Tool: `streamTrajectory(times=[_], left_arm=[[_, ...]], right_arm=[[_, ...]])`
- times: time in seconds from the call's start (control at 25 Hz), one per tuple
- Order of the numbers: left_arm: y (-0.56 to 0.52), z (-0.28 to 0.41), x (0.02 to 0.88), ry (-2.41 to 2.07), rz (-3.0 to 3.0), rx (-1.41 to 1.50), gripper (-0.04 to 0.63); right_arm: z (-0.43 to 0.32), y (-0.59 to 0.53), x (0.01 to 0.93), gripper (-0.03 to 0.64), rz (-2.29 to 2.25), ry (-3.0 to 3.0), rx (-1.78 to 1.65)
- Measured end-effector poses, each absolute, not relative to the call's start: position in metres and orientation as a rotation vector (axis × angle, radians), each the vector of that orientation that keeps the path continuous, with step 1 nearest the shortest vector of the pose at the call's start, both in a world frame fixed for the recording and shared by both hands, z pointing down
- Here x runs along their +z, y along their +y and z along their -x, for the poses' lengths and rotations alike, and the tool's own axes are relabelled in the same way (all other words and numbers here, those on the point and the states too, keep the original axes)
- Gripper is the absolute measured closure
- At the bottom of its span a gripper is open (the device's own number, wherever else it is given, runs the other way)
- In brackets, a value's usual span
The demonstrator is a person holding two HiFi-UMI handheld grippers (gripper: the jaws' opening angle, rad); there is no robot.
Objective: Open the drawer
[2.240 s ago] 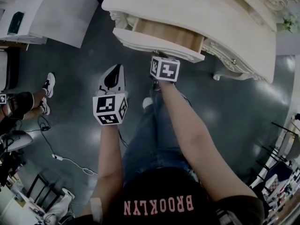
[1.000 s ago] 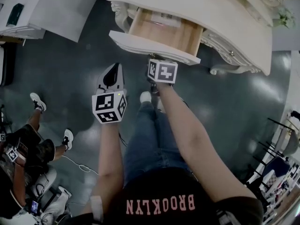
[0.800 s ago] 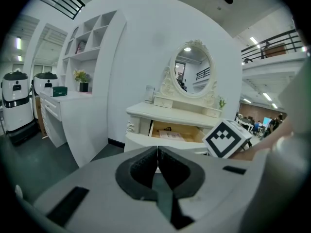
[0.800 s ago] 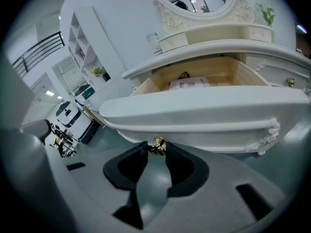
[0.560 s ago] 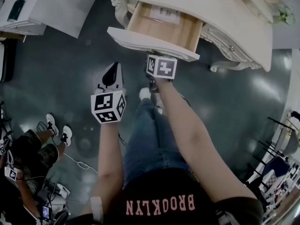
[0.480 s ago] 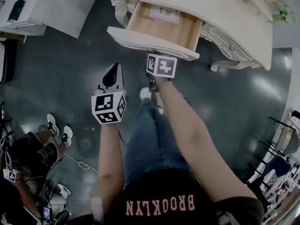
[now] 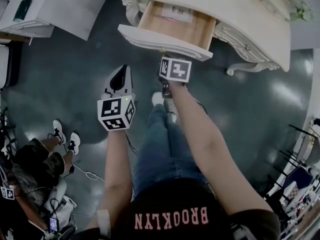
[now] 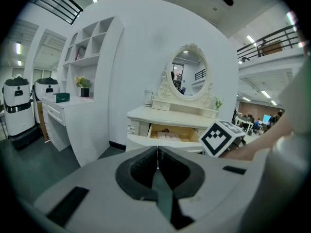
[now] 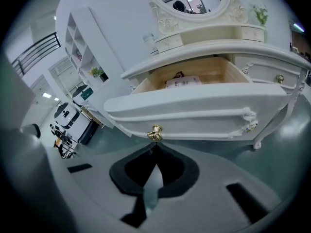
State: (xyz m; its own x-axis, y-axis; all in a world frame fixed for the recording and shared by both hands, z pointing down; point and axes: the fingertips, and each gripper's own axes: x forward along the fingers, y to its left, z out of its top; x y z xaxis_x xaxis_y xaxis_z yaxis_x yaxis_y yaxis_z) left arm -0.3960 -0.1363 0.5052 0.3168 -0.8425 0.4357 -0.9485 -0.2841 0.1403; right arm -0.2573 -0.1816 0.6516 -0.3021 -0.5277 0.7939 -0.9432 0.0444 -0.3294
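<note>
Drawer [image 9: 194, 108] slid out further; right tool [image 9: 155, 147] just closed empty, knob [image 9: 155, 133] just beyond tips.

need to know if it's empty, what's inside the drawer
Inside the drawer lies a flat printed packet on bare wood. The drawer front hides the nearest part of the bottom.
</note>
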Motion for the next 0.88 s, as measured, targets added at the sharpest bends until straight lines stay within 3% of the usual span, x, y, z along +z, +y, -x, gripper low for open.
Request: streamTrajectory(times=[0.88], left_arm=[[-0.142, 0.355, 0.423, -1.58, -2.373, 0.353, 0.591]], right_arm=[[0.207, -0.156, 0.529, 0.62, -1.453, -2.185, 0.97]])
